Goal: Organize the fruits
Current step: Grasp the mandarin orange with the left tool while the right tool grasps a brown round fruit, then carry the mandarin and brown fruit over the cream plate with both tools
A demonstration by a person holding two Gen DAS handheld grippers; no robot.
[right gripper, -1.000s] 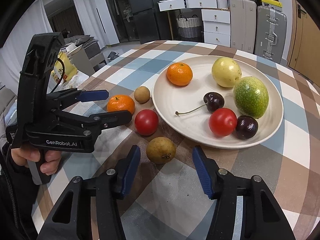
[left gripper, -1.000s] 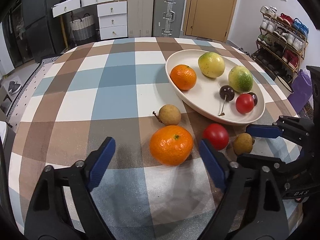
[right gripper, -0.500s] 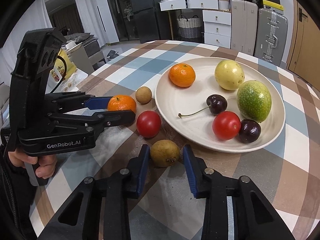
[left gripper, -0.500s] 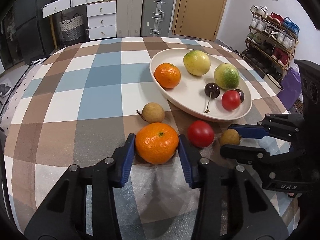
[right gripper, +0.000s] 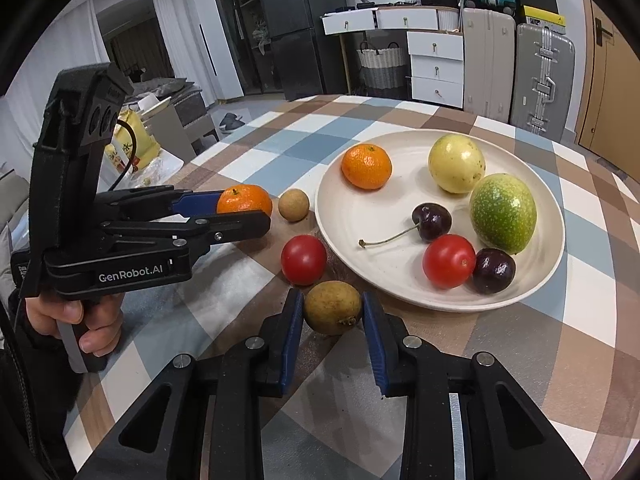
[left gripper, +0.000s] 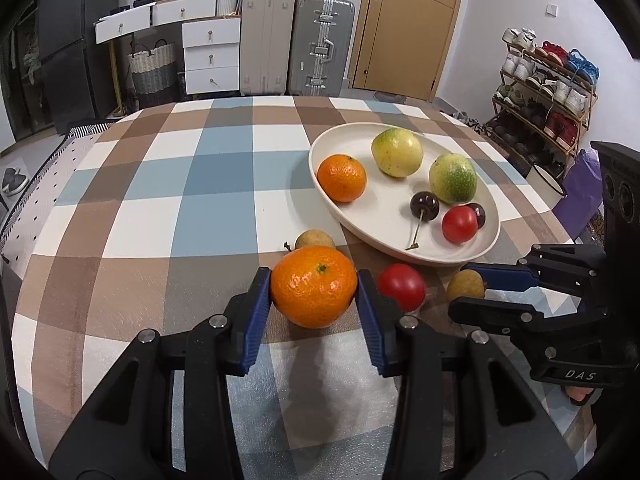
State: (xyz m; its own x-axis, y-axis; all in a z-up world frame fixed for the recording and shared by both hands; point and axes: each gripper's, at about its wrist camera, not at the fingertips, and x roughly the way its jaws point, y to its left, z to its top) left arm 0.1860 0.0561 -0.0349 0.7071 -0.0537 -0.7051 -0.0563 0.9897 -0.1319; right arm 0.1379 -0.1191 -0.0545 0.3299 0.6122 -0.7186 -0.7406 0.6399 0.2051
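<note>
My left gripper (left gripper: 314,298) is shut on an orange mandarin (left gripper: 314,286), held just off the checked tablecloth; it also shows in the right wrist view (right gripper: 244,200). My right gripper (right gripper: 332,316) is shut on a small brown longan (right gripper: 333,307), also seen in the left wrist view (left gripper: 465,285). A white plate (left gripper: 352,216) holds a second mandarin (left gripper: 342,178), two yellow-green passion fruits, two dark cherries and a red tomato (left gripper: 460,224). A loose red tomato (right gripper: 304,260) and another longan (right gripper: 294,205) lie on the cloth beside the plate.
The round table's edge curves close on the left and near side. A shoe rack (left gripper: 548,92) stands at the right, suitcases (left gripper: 320,44) and white drawers (left gripper: 210,52) behind the table. A person's hand (right gripper: 80,320) grips the left tool.
Both grippers went from wide open to shut: the left closed on the mandarin and lifted it slightly, the right closed on the longan.
</note>
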